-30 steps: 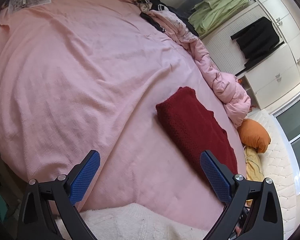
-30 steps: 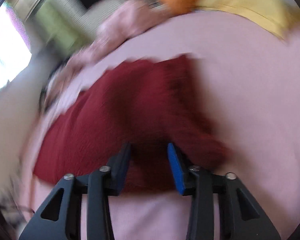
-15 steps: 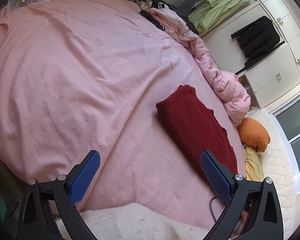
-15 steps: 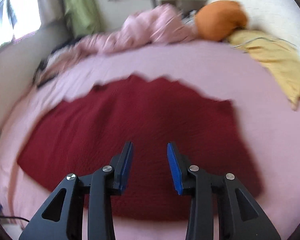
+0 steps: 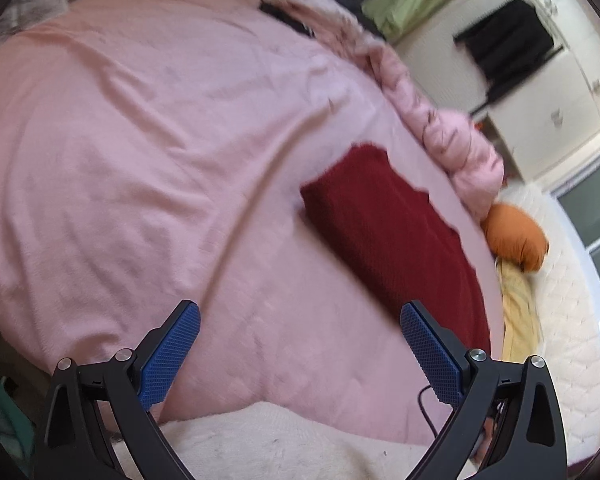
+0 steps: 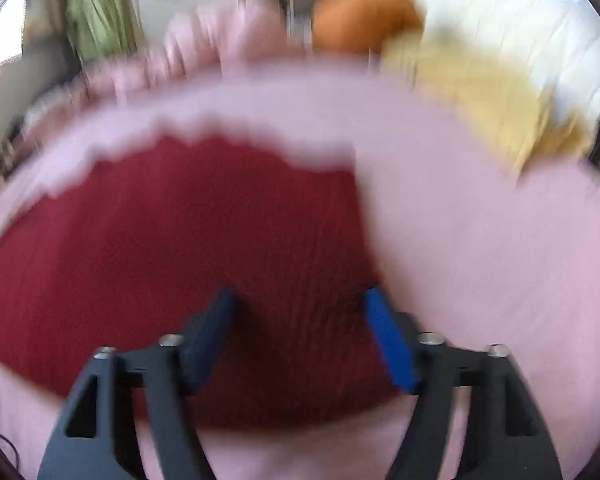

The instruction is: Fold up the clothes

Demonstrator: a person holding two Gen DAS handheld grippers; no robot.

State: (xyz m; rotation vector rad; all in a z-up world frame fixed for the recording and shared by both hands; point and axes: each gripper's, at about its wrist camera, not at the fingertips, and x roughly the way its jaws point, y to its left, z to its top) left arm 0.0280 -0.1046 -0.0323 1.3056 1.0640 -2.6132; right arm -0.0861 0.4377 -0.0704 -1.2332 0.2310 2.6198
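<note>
Left wrist view, left to right: pink bedspread (image 5: pixel 140 140) filled the left and centre of the frame, creased but bare. Left gripper (image 5: pixel 300 344) sat at the bottom edge, jaws spread wide, nothing between them. The red knit garment (image 5: pixel 388 240) lay right of centre on the spread, already folded into a thick oblong. Beyond it, upper right, a pink puffer jacket (image 5: pixel 456 140); right edge, an orange cushion (image 5: pixel 516 236).

Right wrist view, heavily blurred: the red garment filled the lower left and centre. Right gripper (image 6: pixel 300 320) was poised over its right end, jaws just opened wide, no cloth pinched between them as far as the blur allowed.

Judgement: release after a fold. The garment looked compact, one edge scalloped, knit thick and likely to hold shape. Next move would call for either a final squaring-up or reaching for another garment.
</note>
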